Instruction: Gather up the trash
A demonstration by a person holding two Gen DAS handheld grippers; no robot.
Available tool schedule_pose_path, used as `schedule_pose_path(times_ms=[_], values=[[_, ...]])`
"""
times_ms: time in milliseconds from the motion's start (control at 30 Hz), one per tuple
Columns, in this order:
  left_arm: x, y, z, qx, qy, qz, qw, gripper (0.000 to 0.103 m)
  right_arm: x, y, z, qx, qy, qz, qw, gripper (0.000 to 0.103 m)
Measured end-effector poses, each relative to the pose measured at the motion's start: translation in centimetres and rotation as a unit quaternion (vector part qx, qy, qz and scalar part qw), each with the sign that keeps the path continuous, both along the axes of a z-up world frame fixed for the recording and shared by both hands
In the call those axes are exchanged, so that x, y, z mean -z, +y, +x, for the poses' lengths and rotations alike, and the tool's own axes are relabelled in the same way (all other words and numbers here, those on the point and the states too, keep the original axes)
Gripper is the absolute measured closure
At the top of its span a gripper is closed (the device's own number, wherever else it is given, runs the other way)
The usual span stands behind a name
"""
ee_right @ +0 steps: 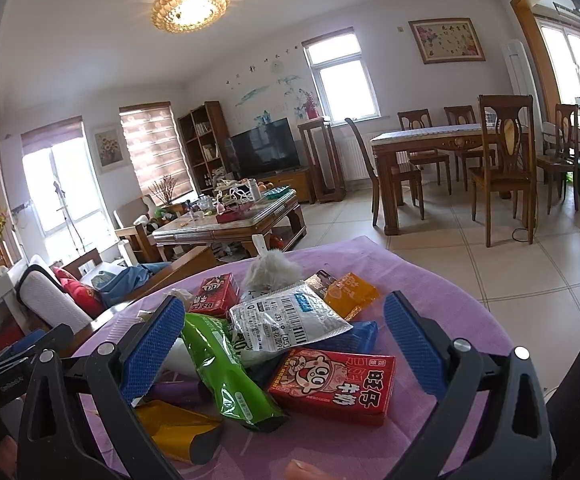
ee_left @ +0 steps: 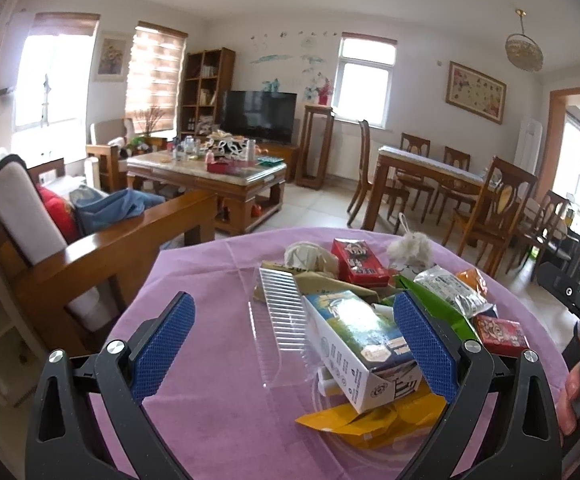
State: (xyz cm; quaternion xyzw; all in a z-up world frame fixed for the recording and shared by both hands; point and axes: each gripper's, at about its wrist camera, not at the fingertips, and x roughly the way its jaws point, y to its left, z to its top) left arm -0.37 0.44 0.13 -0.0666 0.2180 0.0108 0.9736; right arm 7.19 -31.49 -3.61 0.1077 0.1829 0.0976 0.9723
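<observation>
A heap of trash lies on a round table with a purple cloth (ee_left: 202,280). My left gripper (ee_left: 294,344) is open above the heap's left side, with a white and blue carton (ee_left: 358,348) and a clear ribbed plastic tray (ee_left: 280,312) between its fingers, touching neither. A yellow wrapper (ee_left: 370,420) lies under the carton. My right gripper (ee_right: 286,344) is open over the heap's right side, spanning a red milk box (ee_right: 334,384), a green wrapper (ee_right: 226,372) and a white barcode pouch (ee_right: 286,320). A second red box (ee_right: 216,294), an orange packet (ee_right: 350,292) and a white fluffy wad (ee_right: 272,268) lie farther back.
A wooden sofa (ee_left: 102,240) with cushions and blue clothing stands left of the table. Beyond are a cluttered coffee table (ee_left: 206,172), a television (ee_left: 258,116) and a dining table (ee_left: 430,168) with chairs. A hand (ee_left: 578,392) holding the other gripper shows at the right edge.
</observation>
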Motion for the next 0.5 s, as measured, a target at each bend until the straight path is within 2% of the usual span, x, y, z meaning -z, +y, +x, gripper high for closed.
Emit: schedule_pose_path(times_ms=[500], values=[[-0.24, 0.42, -0.37, -0.006, -0.004, -0.003, 1.0000, 0.005, 0.06, 0.04, 0.02, 0.001, 0.000, 0.002, 1.000, 0.005]])
